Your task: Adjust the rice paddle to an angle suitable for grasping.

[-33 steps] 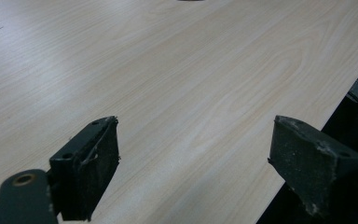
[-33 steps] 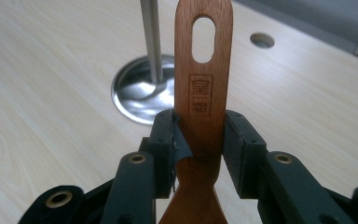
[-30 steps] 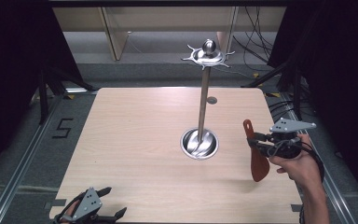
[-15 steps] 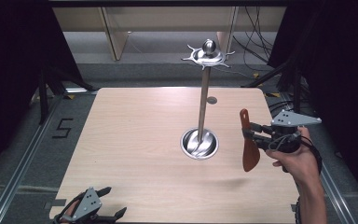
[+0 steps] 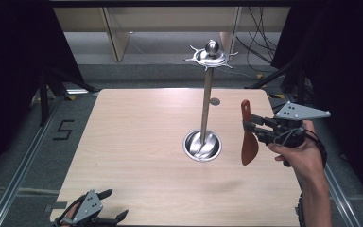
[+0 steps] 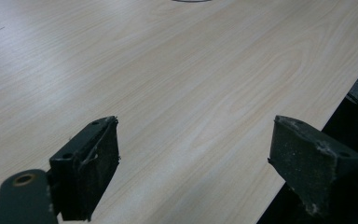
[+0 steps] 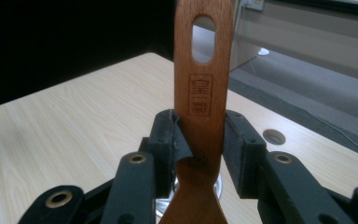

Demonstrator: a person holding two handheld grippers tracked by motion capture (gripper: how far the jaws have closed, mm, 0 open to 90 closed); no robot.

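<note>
Worktop [image 5: 137, 142]: pale wood-grain top, broad and bare but for the stand; smooth finish, likely slippery under anything set down flat
Hanging stand [image 5: 207, 101]: tall metal pole rising from a round dished base [image 5: 202, 145] near the middle of the worktop, crowned by a ring of small hooks [image 5: 210, 56] under a ball; looks rigid but top-heavy, probably prone to rocking if knocked near the crown
Right tongs [image 5: 246, 126]: clamped on the wooden spatula, held in the air just right of the stand's base, jaws pressing the flat handle from both sides in the right gripper view [image 7: 199, 140]
Left tongs [image 5: 108, 205]: spread wide with nothing between the pads, low at the near left corner of the worktop; same wide gap over bare wood in the left gripper view [image 6: 193, 163]
Wooden spatula [image 5: 248, 142]: upright, blade down, handle end up; off the worktop, well below the hooks
Handling: judged light, stiff and not fragile; varnished wood, so apt to pivot or slide between the pads if swung fast
Grip point: across the flat neck below the stamped mark, as now; leaves the upper handle free
Hanging hole [image 7: 203, 39]: oval slot near the handle tip, clear of the pads; small target, likely needing a slow, level approach onto one hook
</note>
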